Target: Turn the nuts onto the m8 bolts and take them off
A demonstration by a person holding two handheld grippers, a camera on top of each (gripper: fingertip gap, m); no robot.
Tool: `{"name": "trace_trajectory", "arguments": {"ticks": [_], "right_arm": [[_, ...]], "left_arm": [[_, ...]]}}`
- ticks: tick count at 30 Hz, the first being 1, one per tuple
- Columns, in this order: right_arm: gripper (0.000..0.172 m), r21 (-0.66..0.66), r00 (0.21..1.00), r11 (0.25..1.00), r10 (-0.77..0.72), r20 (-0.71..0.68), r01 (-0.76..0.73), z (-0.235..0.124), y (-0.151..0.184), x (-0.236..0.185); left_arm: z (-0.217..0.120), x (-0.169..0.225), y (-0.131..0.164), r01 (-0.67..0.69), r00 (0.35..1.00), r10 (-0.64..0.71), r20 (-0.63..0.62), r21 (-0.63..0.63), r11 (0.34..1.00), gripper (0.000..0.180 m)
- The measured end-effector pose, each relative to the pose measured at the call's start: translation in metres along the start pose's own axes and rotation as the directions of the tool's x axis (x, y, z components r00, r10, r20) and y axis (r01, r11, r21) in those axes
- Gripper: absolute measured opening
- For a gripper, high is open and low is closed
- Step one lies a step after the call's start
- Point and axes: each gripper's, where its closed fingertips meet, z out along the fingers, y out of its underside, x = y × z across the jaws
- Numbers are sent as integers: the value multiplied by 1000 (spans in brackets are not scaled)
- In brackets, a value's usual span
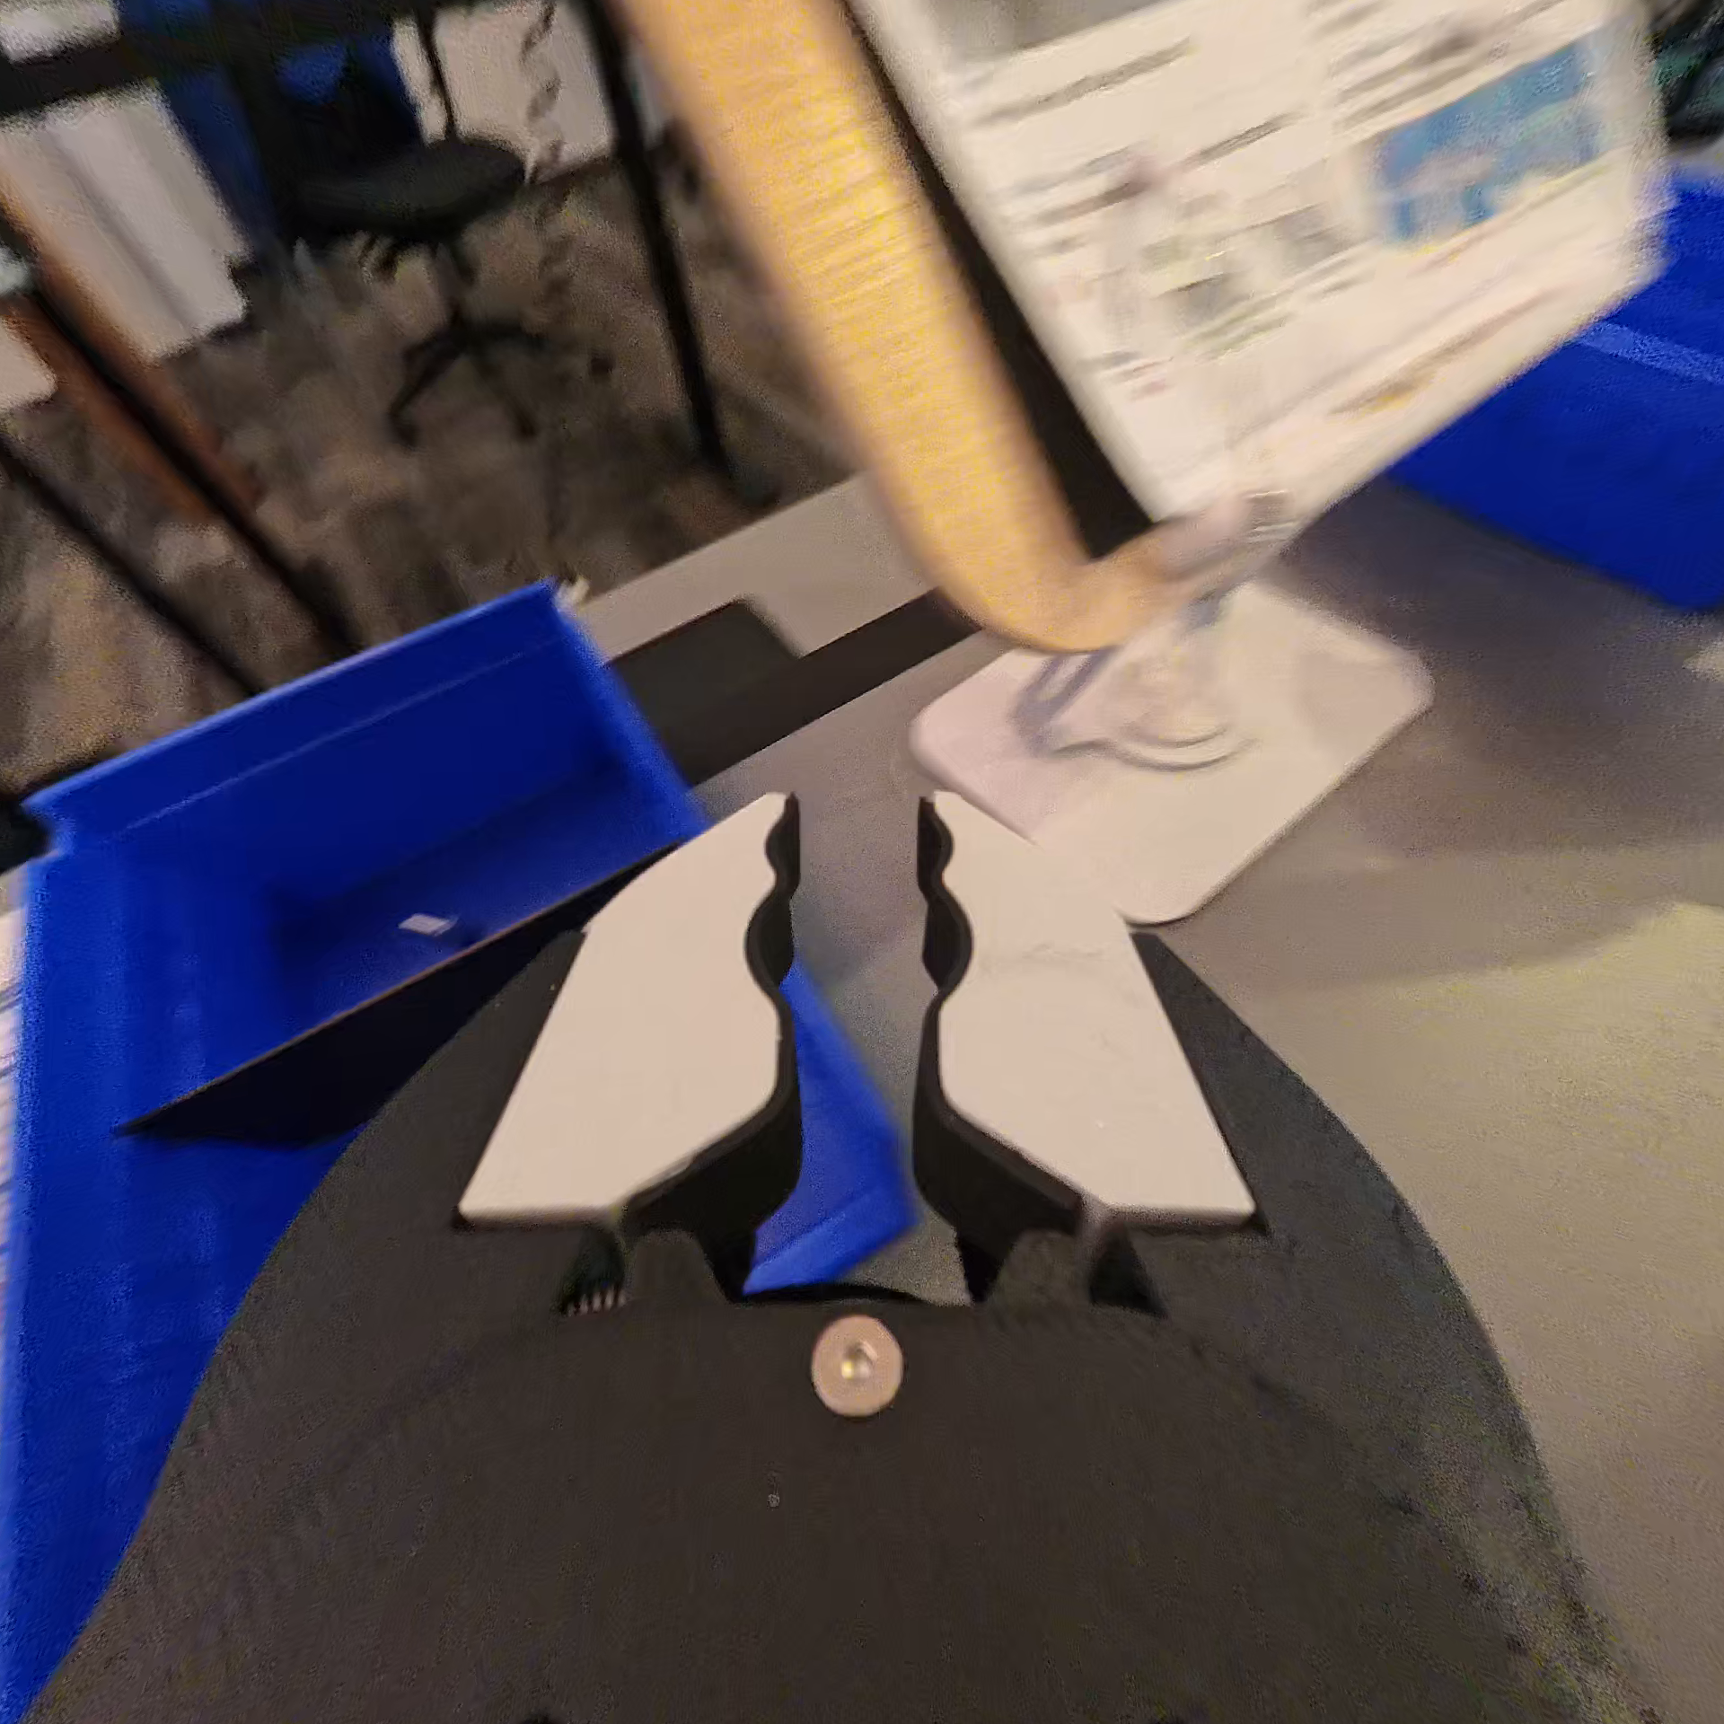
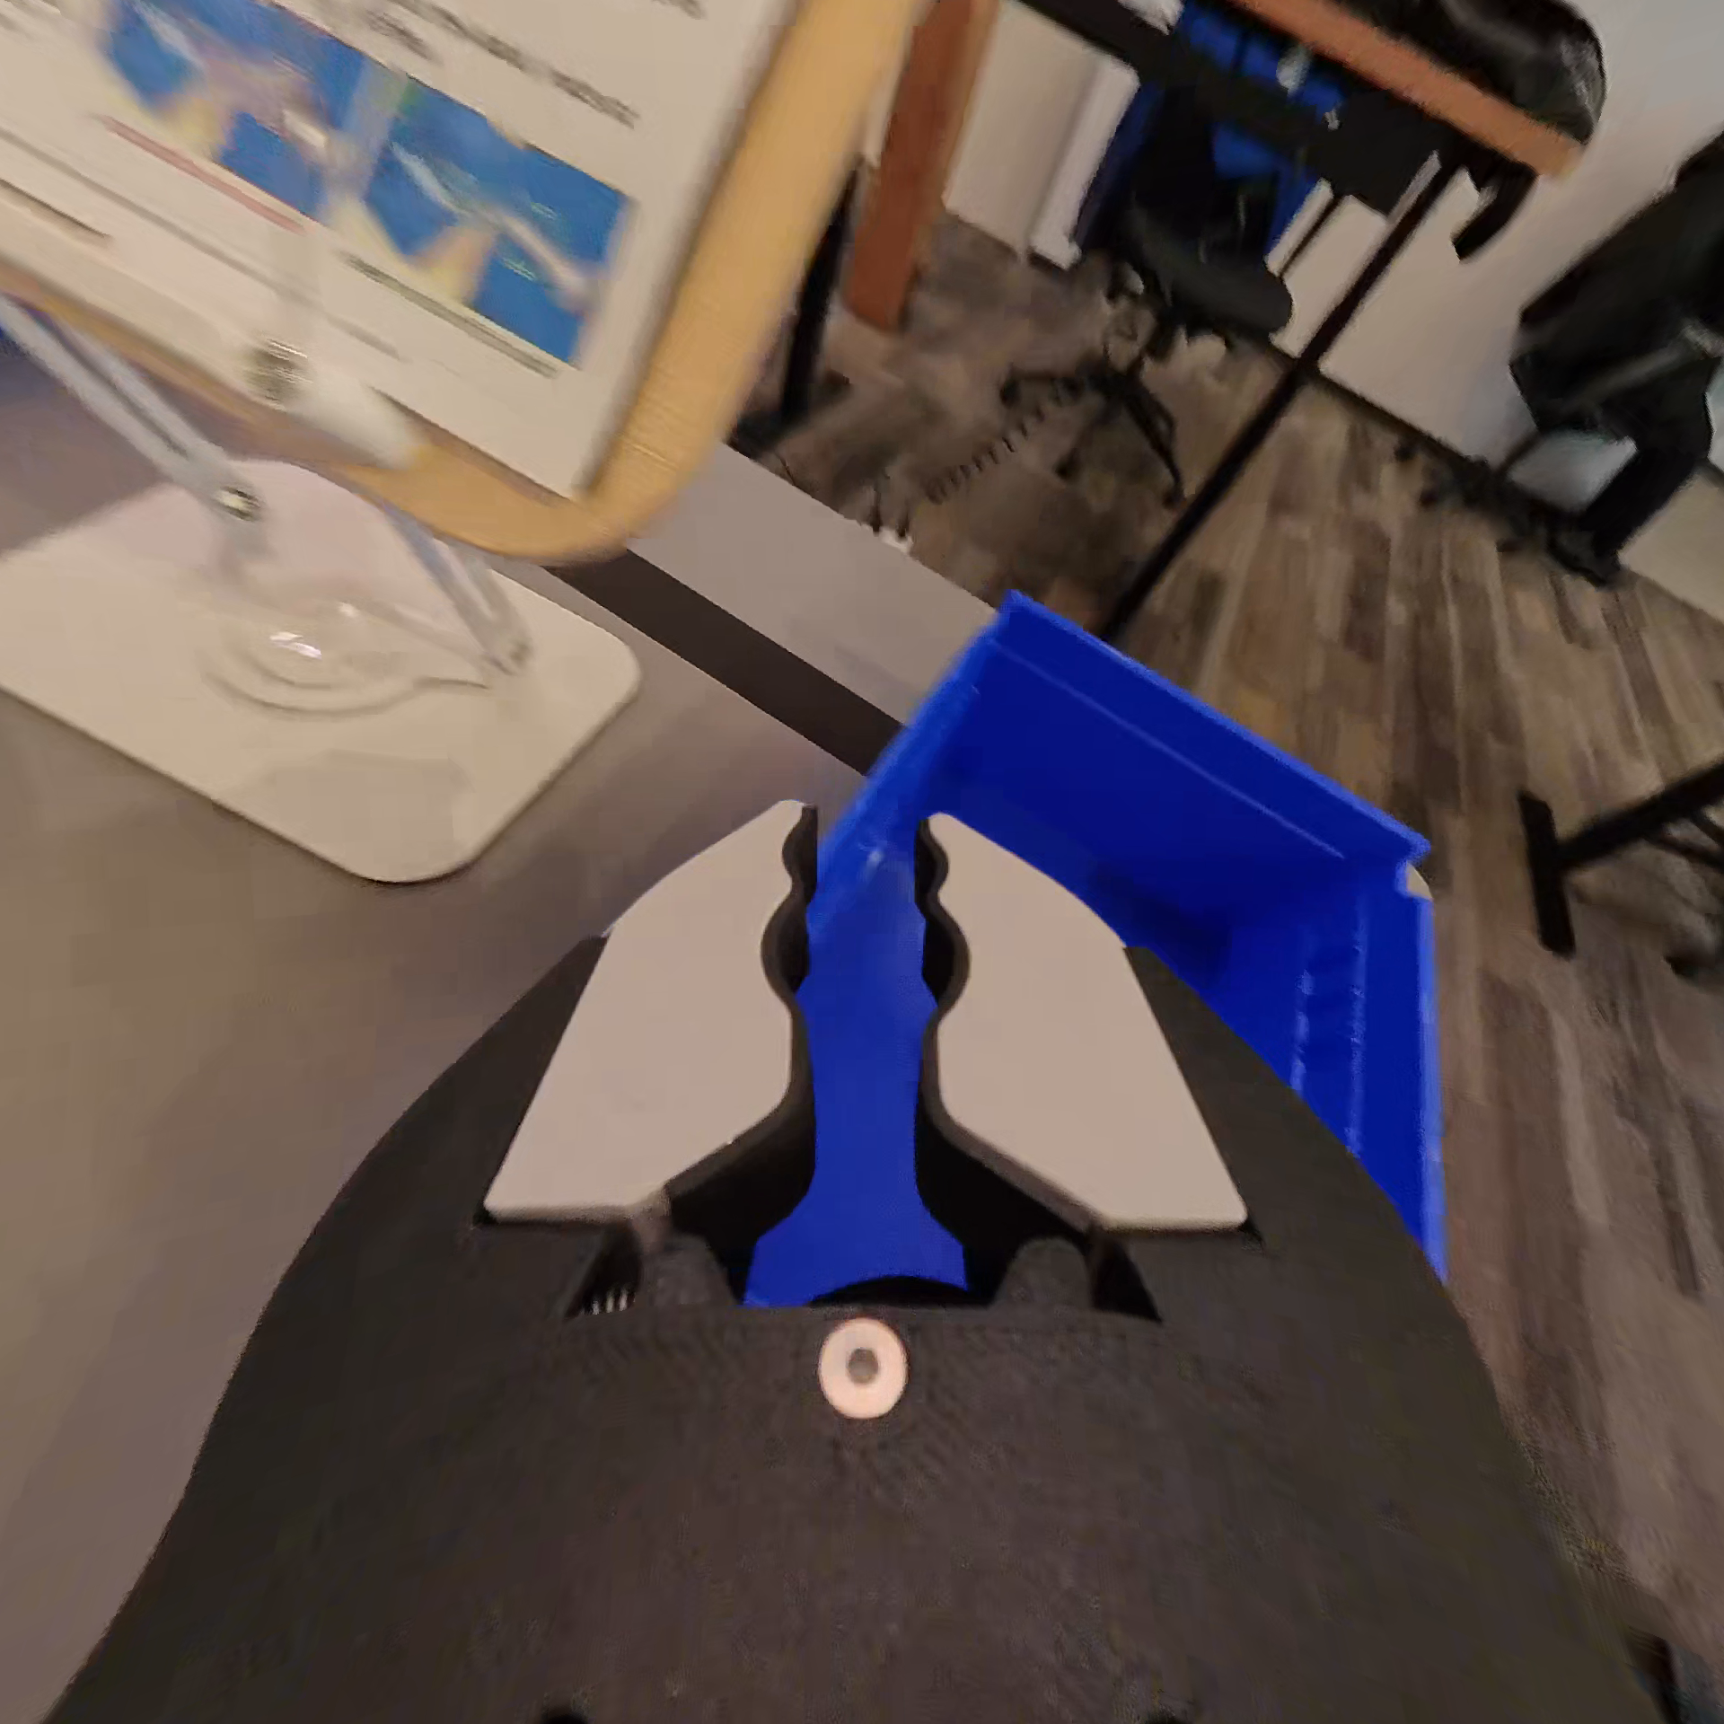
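Black gripper bodies fill the bottom of both views, each with two grey fingers parted and nothing between the pads. Beyond the left gripper (image 1: 859,812) there is bare grey table (image 1: 1399,1073); beyond the right gripper (image 2: 869,821), the blue wall of a bin (image 2: 1166,821) shows through the gap, lying below the fingers rather than pinched by them.

Only the left view shows the other blue bin (image 1: 308,886) on the left, with one small pale thing (image 1: 426,924) on its floor, too blurred to name. Only the right view shows its bin sitting at the table's far edge, with wood-look floor (image 2: 1493,746) beyond.

Both views share the white stand base (image 1: 1185,746) and the wood-framed printed sheet (image 1: 1287,243) above it, in the middle of the table. Open tabletop lies between the base and each bin.

No nut or bolt can be made out, so their direction cannot be told.
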Motion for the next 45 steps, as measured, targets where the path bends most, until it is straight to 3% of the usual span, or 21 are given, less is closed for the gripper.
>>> {"name": "trace_trajectory", "arguments": {"ticks": [4,8,10,15,25,27,31,36,41,45], "right_arm": [[13,129,996,991,-33,82,22,-16,-18,-50],[8,228,984,973,-67,167,27,-19,-26,-95],[7,244,977,968,-106,186,59,-18,-28,-110],[7,269,955,962,-117,274,41,-15,-28,-134],[7,274,939,962,-113,326,21,-19,-24,-144],[6,275,939,961,-112,325,19,-19,-24,-144],[6,277,939,961,-101,327,7,-20,-24,-141],[6,278,935,960,-107,339,9,-20,-23,-145],[6,290,920,957,-115,376,1,-20,-22,-158],[5,293,896,956,-145,420,18,-18,-19,-179]], "left_arm": [[40,-94,22,129,990,-109,91,-262,956,25],[85,-155,64,280,959,-224,171,-490,825,30],[102,-178,79,308,949,-210,234,-550,776,29],[124,-186,117,393,919,-249,304,-737,550,36],[138,-185,148,450,886,-278,372,-837,313,28],[141,-189,148,448,890,-261,375,-829,336,17],[144,-191,143,438,895,-269,355,-808,393,15],[131,-188,98,372,928,-259,269,-730,573,15],[67,-124,31,182,980,-189,56,-625,759,14],[6,-29,18,-8,989,-81,-128,-576,818,14]]}}
